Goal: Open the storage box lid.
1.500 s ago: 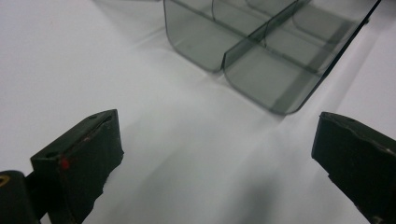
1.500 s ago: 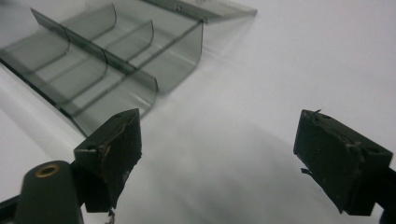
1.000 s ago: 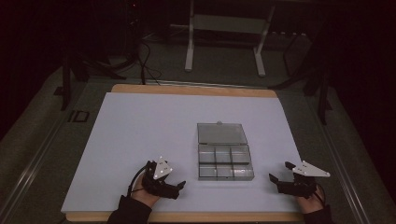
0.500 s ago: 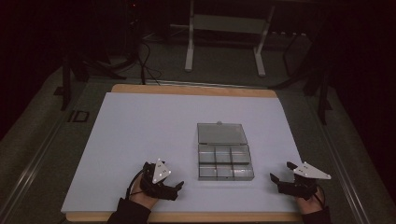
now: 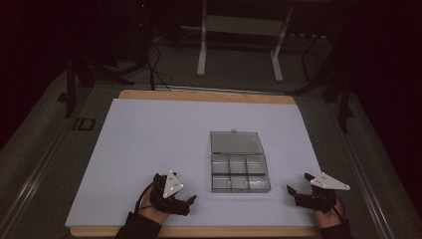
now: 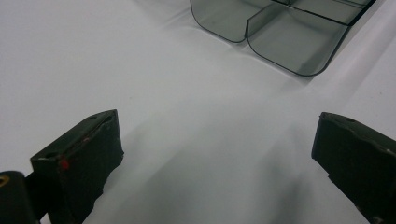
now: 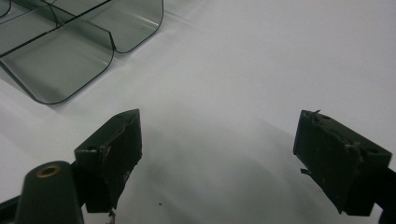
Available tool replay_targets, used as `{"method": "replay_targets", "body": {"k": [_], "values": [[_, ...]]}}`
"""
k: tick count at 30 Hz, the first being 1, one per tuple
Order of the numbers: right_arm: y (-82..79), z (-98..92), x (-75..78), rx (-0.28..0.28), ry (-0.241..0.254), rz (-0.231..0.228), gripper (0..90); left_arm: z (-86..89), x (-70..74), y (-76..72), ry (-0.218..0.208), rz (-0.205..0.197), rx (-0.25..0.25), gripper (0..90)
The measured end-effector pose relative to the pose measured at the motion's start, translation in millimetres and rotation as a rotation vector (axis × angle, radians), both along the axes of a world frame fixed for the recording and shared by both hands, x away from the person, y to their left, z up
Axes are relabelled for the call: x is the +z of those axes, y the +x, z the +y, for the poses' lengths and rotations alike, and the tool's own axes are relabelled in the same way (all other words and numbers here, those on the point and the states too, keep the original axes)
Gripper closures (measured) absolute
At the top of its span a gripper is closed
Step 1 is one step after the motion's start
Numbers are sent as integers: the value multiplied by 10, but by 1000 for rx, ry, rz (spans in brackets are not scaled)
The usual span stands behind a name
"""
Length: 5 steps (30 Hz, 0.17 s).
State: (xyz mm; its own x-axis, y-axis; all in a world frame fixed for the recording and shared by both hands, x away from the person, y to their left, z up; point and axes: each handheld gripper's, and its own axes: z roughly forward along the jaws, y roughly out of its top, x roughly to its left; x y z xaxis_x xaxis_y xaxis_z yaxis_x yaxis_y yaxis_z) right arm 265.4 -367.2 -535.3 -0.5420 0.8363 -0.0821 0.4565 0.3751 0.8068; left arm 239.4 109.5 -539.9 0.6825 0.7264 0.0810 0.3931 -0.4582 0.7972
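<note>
Clear compartment box point(image 5: 240, 161) lying on the white tabletop point(image 5: 149, 144), lid flat open toward 12 o'clock, compartments apparently empty. Left gripper point(image 5: 188, 201) resting at about 8 o'clock of the box, near but apart, jaws spread wide with nothing between; in the left gripper view, box corner point(image 6: 280, 32) ahead at 1 o'clock. Right gripper point(image 5: 292, 192) sitting at about 4 o'clock of the box, jaws likewise released and empty; box corner point(image 7: 70, 51) at 11 o'clock in its own view.

Clear grey compartment box point(image 5: 240, 167), lid open flat, empty, on white table centre-right
</note>
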Motion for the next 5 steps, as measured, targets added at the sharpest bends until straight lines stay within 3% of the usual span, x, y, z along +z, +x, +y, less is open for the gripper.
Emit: {"method": "replay_targets", "body": {"k": [5], "values": [[5,-18,2,-8,15,5,153,-3,-1,-1,3,-1,-3,29]]}}
